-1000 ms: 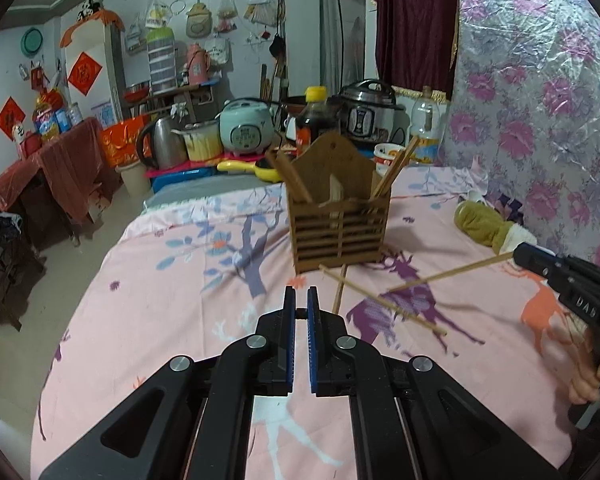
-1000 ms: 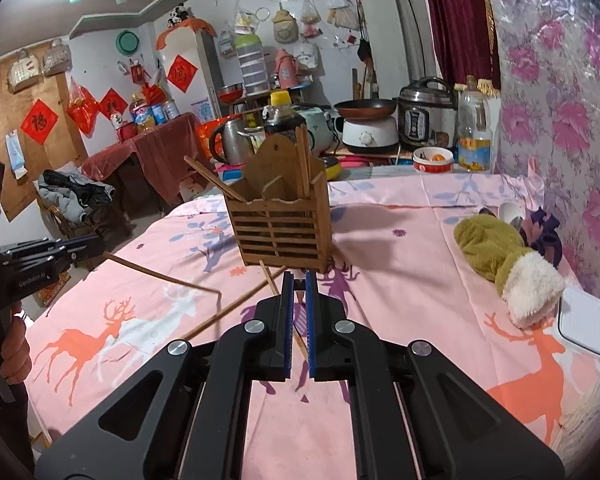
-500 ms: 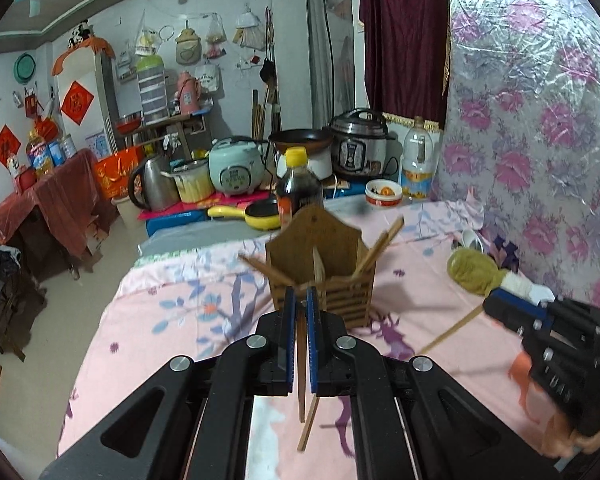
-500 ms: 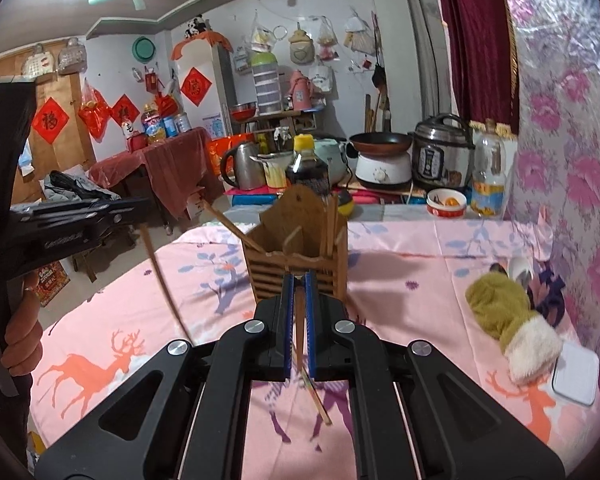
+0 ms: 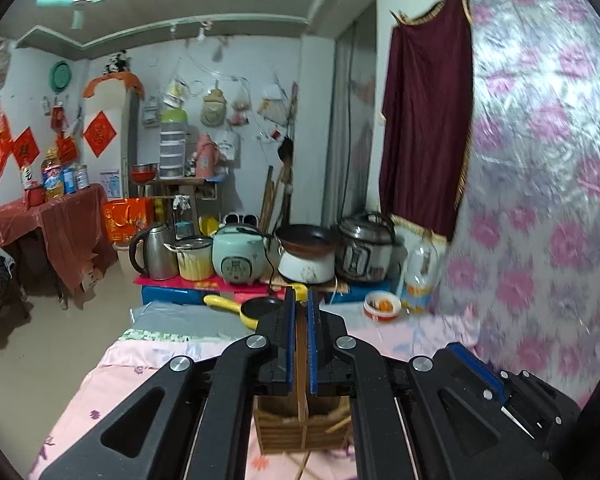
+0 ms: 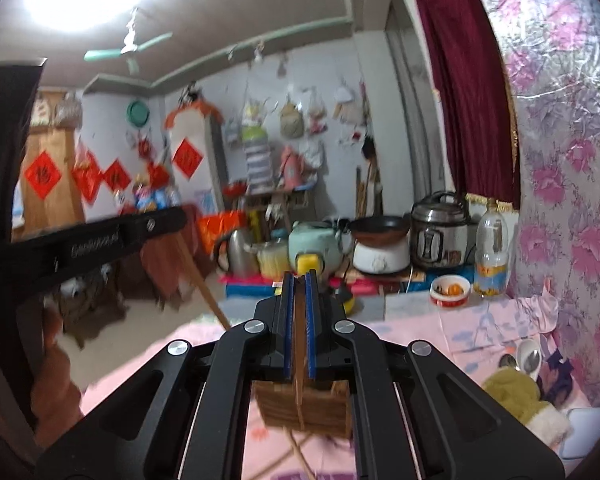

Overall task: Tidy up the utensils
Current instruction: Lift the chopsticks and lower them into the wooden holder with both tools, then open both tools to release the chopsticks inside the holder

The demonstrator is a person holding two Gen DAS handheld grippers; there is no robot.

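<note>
Pink cloth with a deer and tree print covers the table point(image 5: 148, 364), and behind it runs a low shelf crowded with a steel kettle point(image 5: 153, 253), a mint-green rice cooker point(image 5: 236, 256), a dark pan on a white cooker base point(image 5: 306, 248) and a silver pressure cooker point(image 5: 364, 246). Flowered plastic sheeting point(image 5: 540, 200) hangs on the right beside a maroon curtain point(image 5: 424, 112).

In the left wrist view, the left gripper point(image 5: 299, 344) is raised above the table with its blue-padded jaws closed on a thin wooden chopstick point(image 5: 301, 396), which drops from between the pads toward the wooden utensil holder point(image 5: 300, 428) directly below. More sticks lean inside the holder, and the clamped stick's lower end seems to reach into it, though the gripper body hides much of the box. The other tool's black body sits low on the right of this view.

In the right wrist view, the right gripper point(image 6: 299, 328) is likewise clenched around a second chopstick point(image 6: 299, 384), held upright over the same utensil holder point(image 6: 304, 412), which stands on the pink cloth. The left tool's dark arm crosses the left of this frame, with a chopstick slanting down from it. A yellow-green mitten with a white cuff point(image 6: 520, 400) lies on the cloth to the right, near a small bowl of food point(image 6: 449, 290) and a clear bottle point(image 6: 492, 252).
</note>
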